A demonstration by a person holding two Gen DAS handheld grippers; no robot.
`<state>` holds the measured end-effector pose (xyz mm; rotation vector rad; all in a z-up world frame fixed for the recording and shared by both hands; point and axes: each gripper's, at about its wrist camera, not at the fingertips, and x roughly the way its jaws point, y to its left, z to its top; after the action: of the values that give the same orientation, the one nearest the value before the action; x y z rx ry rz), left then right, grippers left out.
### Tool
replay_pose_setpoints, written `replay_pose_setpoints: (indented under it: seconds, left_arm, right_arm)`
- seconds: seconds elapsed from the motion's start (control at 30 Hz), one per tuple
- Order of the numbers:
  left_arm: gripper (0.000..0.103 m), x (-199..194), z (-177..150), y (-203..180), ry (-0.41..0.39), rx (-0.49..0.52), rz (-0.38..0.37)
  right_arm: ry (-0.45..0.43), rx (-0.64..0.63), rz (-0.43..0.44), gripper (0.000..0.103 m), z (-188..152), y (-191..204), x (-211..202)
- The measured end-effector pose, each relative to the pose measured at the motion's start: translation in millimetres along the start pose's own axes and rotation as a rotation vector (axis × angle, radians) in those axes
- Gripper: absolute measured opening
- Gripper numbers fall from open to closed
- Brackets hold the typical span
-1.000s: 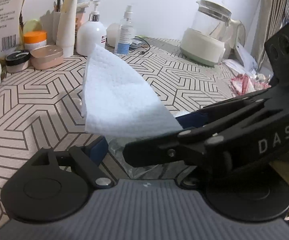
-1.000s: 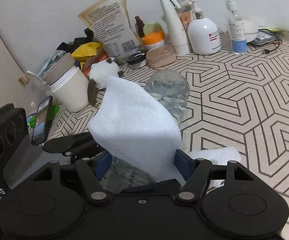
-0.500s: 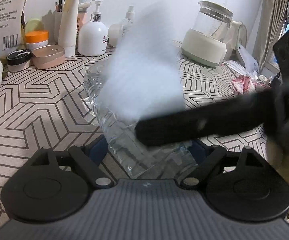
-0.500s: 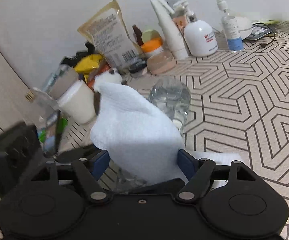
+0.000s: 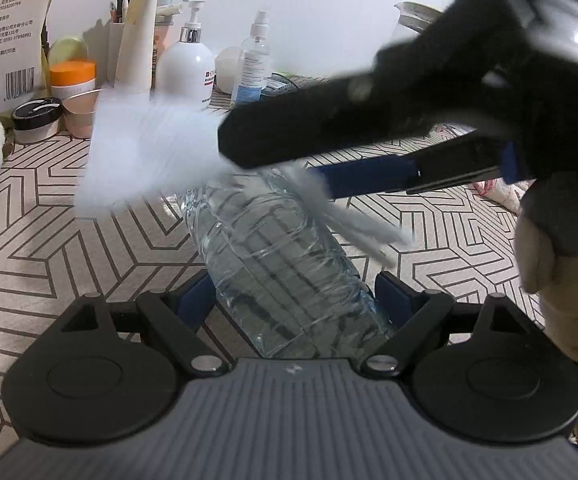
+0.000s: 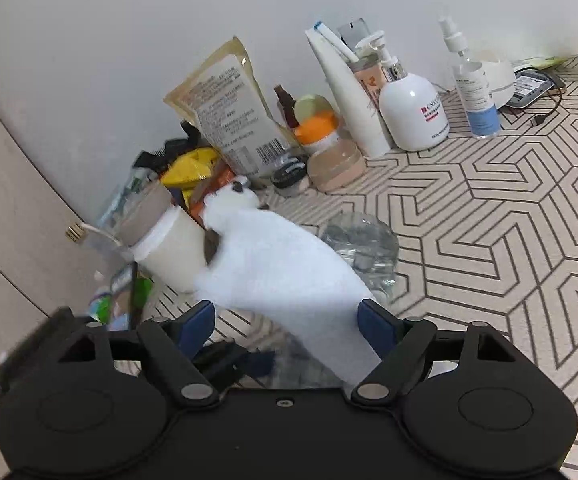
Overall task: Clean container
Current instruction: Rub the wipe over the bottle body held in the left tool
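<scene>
Home — toiletries point(image 6: 413, 116) crowding table point(image 6: 509, 216)

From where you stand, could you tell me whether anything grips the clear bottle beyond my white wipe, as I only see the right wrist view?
Observer: Yes. The left hand-held gripper grips the clear bottle on both sides, though its jaws have just been opening slightly.
Operator: Thank you. Does anything stand further along the wall, past the spray bottle?
Observer: Part of a glass jug shows there, mostly hidden.
</scene>
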<state>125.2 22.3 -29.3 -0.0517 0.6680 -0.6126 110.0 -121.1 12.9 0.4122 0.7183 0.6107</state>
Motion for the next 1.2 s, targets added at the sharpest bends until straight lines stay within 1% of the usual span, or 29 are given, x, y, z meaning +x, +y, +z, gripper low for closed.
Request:
replay_pose_setpoints:
  seconds: [0.1, 0.17, 0.27, 0.3, 0.33, 0.4, 0.53, 0.6, 0.63, 0.7, 0.8, 0.93, 1.03, 1.1, 1.2]
  left_arm:
    - [0.087, 0, 0, 0, 0.0, 0.001, 0.001]
    - [0.087, 0, 1, -1, 0.0, 0.002, 0.001]
    - [0.087, 1, 0, -8, -0.001, -0.004, 0.007]
    - [0.087, 0, -1, -7, -0.001, -0.003, 0.007]
    - [0.087, 0, -1, -6, -0.001, -0.002, 0.007]
    - [0.088, 0, -1, -8, 0.001, 0.003, 0.012]
    - [0.089, 1, -1, -8, 0.001, 0.001, 0.009]
    - [0.089, 1, -1, -7, 0.0, -0.003, 0.005]
    - [0.089, 1, 0, -7, 0.001, -0.006, 0.003]
    - [0.089, 1, -1, -9, 0.005, 0.011, 0.006]
    - [0.089, 2, -1, -12, 0.008, 0.027, 0.012]
    - [0.097, 2, -2, -15, 0.021, 0.053, -0.001]
    - [0.097, 1, -4, -17, 0.02, 0.053, 0.001]
    - [0.097, 0, -3, -15, 0.019, 0.044, -0.003]
    - [0.097, 0, -4, -16, 0.019, 0.043, -0.003]
  right_arm:
    - [-0.019, 0.027, 0.045, 0.084, 0, -2, -6]
    - [-0.057, 0.036, 0.043, 0.084, -1, -2, -12]
    - [-0.098, 0.015, -0.019, 0.084, -5, 0, -15]
    - [-0.094, 0.006, -0.038, 0.081, -6, 1, -14]
    - [-0.085, -0.009, -0.047, 0.073, -8, 2, -12]
    - [-0.054, -0.047, -0.069, 0.067, -7, 5, -4]
    - [-0.027, -0.123, -0.174, 0.066, -1, 11, 17]
    - [-0.011, -0.127, -0.199, 0.066, 2, 6, 26]
    - [-0.003, -0.117, -0.199, 0.068, 2, 1, 30]
    - [-0.007, -0.071, -0.165, 0.069, 1, -9, 29]
    - [-0.017, -0.068, -0.154, 0.068, -4, -8, 24]
    - [0.0, -0.148, -0.178, 0.068, -15, 9, 18]
    - [0.017, -0.167, -0.155, 0.069, -18, 10, 12]
    - [0.011, -0.116, -0.109, 0.07, -15, 2, 6]
    - [0.002, -0.012, -0.024, 0.074, -6, -10, -2]
